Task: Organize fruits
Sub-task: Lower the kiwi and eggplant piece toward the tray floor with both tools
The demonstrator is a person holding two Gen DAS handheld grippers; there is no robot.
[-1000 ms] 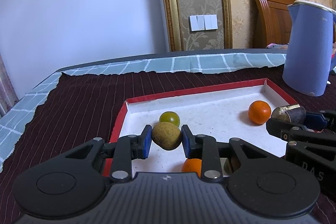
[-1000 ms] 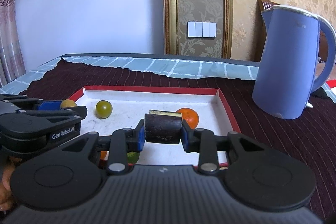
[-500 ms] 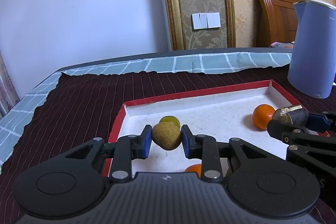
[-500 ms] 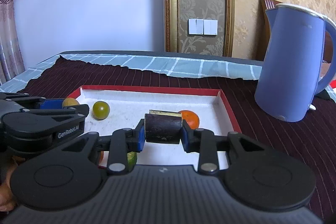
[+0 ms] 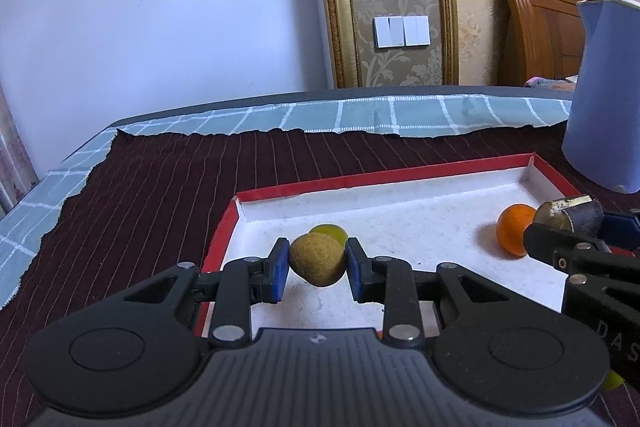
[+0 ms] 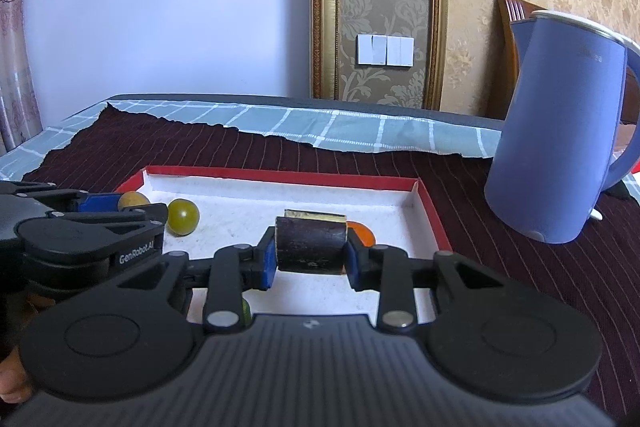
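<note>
My left gripper (image 5: 317, 267) is shut on a brown rough-skinned fruit (image 5: 317, 258) and holds it over the near left part of a red-rimmed white tray (image 5: 384, 175). A green fruit (image 5: 332, 231) lies just behind it; an orange (image 5: 514, 234) lies at the right. My right gripper (image 6: 311, 259) is shut on a dark purple cut piece (image 6: 310, 243) and holds it above the tray (image 6: 280, 173). The orange (image 6: 362, 233) peeks out behind the piece. The green fruit (image 6: 183, 217) lies at the left. Each gripper shows in the other's view.
A blue kettle (image 6: 560, 131) stands on the dark striped cloth (image 6: 520, 247) right of the tray. A checked teal cloth (image 5: 360, 115) covers the far table edge. A wooden chair (image 5: 536, 27) and wall stand behind. Another green fruit (image 6: 245, 311) peeks under my right gripper.
Both grippers have lifted and pulled back slightly with their pieces still held. The fruits near the tray's front have slid out of sight below the left gripper.
</note>
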